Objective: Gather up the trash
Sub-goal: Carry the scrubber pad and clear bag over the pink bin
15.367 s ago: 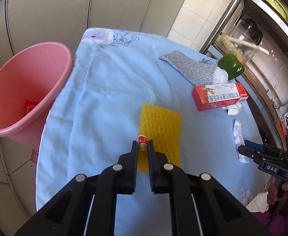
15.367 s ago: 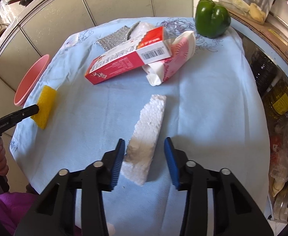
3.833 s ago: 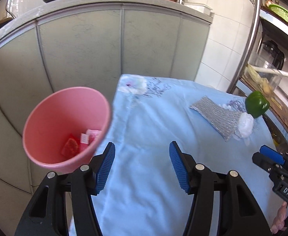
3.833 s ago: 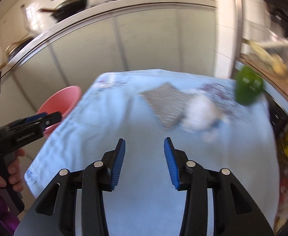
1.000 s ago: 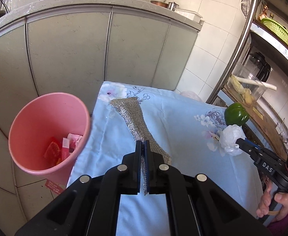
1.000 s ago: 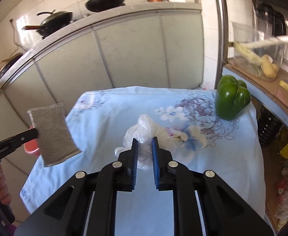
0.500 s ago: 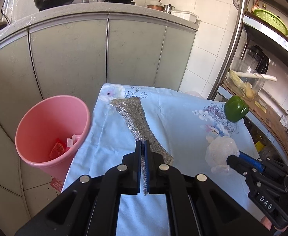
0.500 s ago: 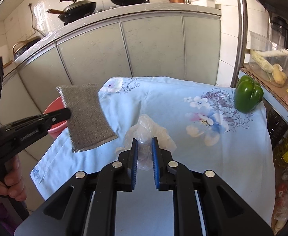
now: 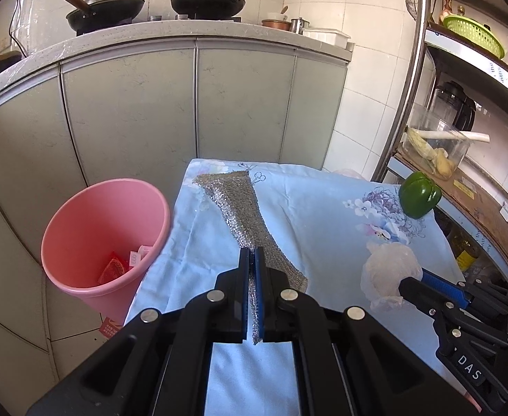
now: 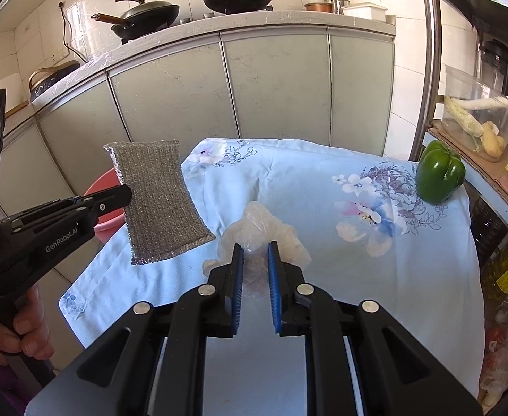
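Note:
My left gripper [image 9: 252, 254] is shut on a silver mesh scouring pad [image 9: 243, 215] and holds it in the air over the table's left part; the pad also shows in the right wrist view [image 10: 158, 201]. My right gripper [image 10: 255, 248] is shut on a crumpled clear plastic bag [image 10: 260, 228], held above the blue floral tablecloth [image 10: 323, 180]; the bag also shows in the left wrist view [image 9: 390, 274]. A pink bin [image 9: 104, 239] with some red and pink scraps inside stands on the floor left of the table.
A green bell pepper [image 10: 439, 171] sits at the table's far right corner. Grey cabinets [image 9: 195, 104] with pans on top stand behind the table. A metal shelf rack [image 9: 462, 159] with a clear bowl and bottles stands close on the right.
Both grippers have lifted a little and pulled back with their loads still held. The right gripper with the bag has come closer to the left one.

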`<state>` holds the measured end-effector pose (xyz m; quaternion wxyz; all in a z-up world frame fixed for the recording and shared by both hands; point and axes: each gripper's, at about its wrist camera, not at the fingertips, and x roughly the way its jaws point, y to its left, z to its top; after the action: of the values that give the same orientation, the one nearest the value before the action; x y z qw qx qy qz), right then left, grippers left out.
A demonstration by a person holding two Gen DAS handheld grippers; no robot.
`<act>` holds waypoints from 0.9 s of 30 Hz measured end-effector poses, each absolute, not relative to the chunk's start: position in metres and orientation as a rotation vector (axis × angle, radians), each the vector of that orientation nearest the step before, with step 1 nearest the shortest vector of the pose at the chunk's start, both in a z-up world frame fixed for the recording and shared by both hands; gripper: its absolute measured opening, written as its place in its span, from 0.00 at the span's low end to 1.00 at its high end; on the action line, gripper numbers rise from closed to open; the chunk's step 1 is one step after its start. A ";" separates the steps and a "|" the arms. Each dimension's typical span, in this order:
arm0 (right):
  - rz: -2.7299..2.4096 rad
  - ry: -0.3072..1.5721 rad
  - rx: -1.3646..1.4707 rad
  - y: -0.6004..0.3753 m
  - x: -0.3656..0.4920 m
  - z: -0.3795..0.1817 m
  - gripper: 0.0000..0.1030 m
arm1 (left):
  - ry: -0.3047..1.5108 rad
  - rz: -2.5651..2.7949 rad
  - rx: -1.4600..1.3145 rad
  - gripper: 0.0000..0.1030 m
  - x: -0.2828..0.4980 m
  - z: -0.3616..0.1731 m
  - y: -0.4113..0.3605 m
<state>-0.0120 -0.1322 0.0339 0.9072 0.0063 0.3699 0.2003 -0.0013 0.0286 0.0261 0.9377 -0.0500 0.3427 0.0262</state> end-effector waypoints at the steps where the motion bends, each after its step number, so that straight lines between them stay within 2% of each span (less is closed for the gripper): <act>1: 0.412 0.761 0.013 -0.132 -0.012 0.034 0.14 | 0.697 0.055 -0.101 0.03 -0.002 0.027 0.029; 27: 0.518 0.724 -0.035 -0.079 0.018 0.048 0.14 | 0.646 0.185 -0.142 0.03 -0.001 0.038 0.082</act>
<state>0.0178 -0.0789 0.0476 0.9023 -0.0169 0.3503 0.2506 -0.0006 0.0823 0.0381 0.9417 -0.0698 0.3165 0.0908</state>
